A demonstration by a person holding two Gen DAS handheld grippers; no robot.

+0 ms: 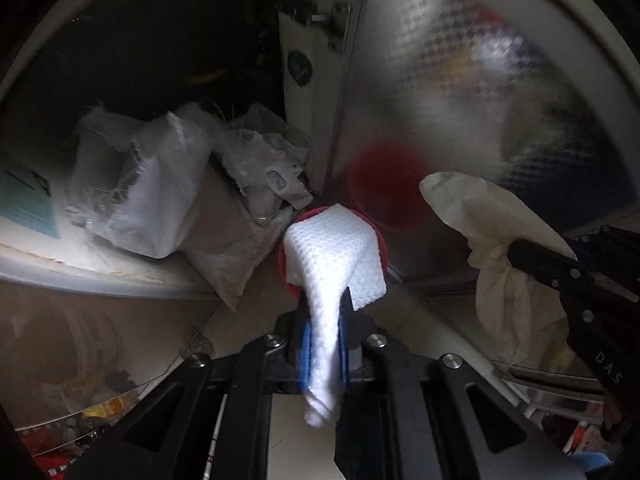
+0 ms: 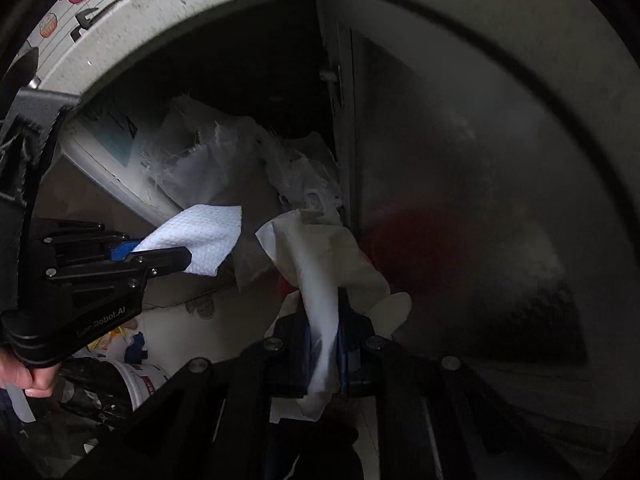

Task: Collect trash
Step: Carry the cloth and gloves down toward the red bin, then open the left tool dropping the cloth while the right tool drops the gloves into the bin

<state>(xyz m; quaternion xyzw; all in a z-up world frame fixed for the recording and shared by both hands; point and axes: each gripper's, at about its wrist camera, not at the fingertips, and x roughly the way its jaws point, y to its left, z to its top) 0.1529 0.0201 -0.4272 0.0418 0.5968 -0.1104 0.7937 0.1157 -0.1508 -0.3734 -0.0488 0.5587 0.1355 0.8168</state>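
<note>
Down in a dim corner by an open cabinet, both claws point steeply toward the floor, each with a piece of trash pinched in it. The left claw [image 1: 324, 312] is clenched on a white embossed paper towel [image 1: 334, 248]; the sheet is squeezed narrow between the blue-edged pads and fans out beyond the tips, hanging in front of a red round container [image 1: 384, 240] that sits low against the frosted door panel [image 1: 440, 80]. The right claw [image 2: 324, 320] is clenched on a cream-coloured disposable glove [image 2: 320, 256], which bunches up past the tips, one floppy finger sticking out to the side. From the left wrist view the same glove shows off to the right, gripped by the right claw's dark fingers [image 1: 536, 260]; from the right wrist view the towel shows at the left in the left claw, with a person's hand [image 2: 24, 376] wrapped around that tool's handle. Behind both pieces, inside the cabinet, lies a heap of white plastic bags [image 1: 152, 184], crumpled and frayed at the edges. Lower left there is a white bucket [image 2: 136, 380] with scraps around it, too dark to make out.
</note>
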